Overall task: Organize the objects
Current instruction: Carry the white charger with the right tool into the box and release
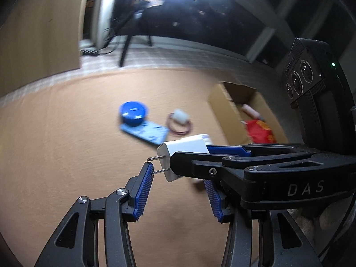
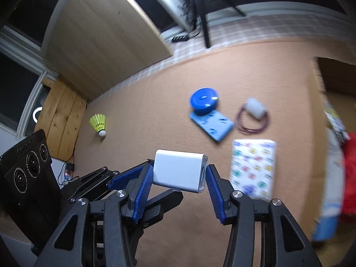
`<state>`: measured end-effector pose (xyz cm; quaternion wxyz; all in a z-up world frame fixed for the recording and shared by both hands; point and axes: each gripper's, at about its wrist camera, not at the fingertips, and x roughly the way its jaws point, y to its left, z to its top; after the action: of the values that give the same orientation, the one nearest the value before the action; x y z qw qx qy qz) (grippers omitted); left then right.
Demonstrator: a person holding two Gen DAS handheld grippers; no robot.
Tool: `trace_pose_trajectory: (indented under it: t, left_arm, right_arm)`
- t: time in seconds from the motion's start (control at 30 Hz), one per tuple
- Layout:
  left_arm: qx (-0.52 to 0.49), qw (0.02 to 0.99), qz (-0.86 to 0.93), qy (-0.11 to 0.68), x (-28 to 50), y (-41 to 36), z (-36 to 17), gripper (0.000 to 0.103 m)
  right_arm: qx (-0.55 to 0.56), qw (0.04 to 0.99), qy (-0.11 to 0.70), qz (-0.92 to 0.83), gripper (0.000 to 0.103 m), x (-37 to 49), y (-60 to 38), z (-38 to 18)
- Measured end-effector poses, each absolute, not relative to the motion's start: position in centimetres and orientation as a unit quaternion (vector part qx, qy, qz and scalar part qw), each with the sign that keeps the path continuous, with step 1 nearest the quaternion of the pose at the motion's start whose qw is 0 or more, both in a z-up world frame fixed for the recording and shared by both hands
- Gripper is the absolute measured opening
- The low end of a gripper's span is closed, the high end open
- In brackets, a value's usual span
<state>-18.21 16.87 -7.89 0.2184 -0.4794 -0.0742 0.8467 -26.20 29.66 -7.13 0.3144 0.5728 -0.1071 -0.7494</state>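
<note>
A white USB wall charger (image 2: 181, 170) is held clear of the surface between the two blue ribbed pads of the right hand-held gripper (image 2: 178, 187); the pads are pressed against its opposite sides. In the left wrist view the same charger (image 1: 184, 153) is seen with its two metal prongs pointed toward the left hand-held gripper (image 1: 178, 189). The jaws of the left hand-held gripper stand part open with nothing clamped between the pads; the prong tips lie at or just beside the tip of its left finger (image 1: 143, 191), and contact cannot be confirmed.

The remaining items are located on the tan table (image 2: 138, 102) beyond the right hand-held gripper:
- A blue round case (image 2: 203, 100) is placed ahead and slightly right, its near edge resting on a light blue patterned packet (image 2: 212, 125)
- A small white cylinder (image 2: 255, 108) is set on a dark red band (image 2: 252, 123), further right
- A white packet with a coloured print (image 2: 253, 166) is positioned just beside the right finger
- A yellow-green shuttlecock (image 2: 99, 124) is lying well apart, ahead and to the left

A cardboard box (image 1: 224, 104) is located ahead and right of the left hand-held gripper; a red packet (image 1: 259, 131) and a pink item (image 1: 250, 110) are contained in it. Both views are blurred
</note>
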Motion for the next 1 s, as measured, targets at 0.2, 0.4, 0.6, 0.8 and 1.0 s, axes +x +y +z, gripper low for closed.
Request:
trace_pose_trajectory:
  t: [0.2,0.4,0.6,0.8,1.0]
  left_arm:
    - [-0.472,0.266,0.838,-0.062,-17.4,22.5,-6.6,0.049]
    - [-0.473,0.31,0.824,-0.037,-16.7,28.6,-6.3,0.049]
    - [-0.478,0.346,0.807,-0.011,-16.4,34.5,-7.0,0.049]
    - [-0.486,0.373,0.79,0.005,-16.7,38.7,-7.9,0.049]
    - [-0.492,0.387,0.78,0.015,-17.1,41.3,-8.8,0.049]
  right_arm:
    - [0.557,0.275,-0.113,-0.776,0.045,-24.7,35.4,-5.4]
    - [0.546,0.234,-0.118,-0.795,0.045,-23.3,41.0,-4.9]
    - [0.545,0.197,-0.134,-0.804,0.045,-22.6,46.4,-5.3]
    - [0.547,0.168,-0.159,-0.804,0.045,-22.7,50.5,-6.2]
    - [0.551,0.15,-0.175,-0.802,0.045,-22.9,53.0,-7.0]
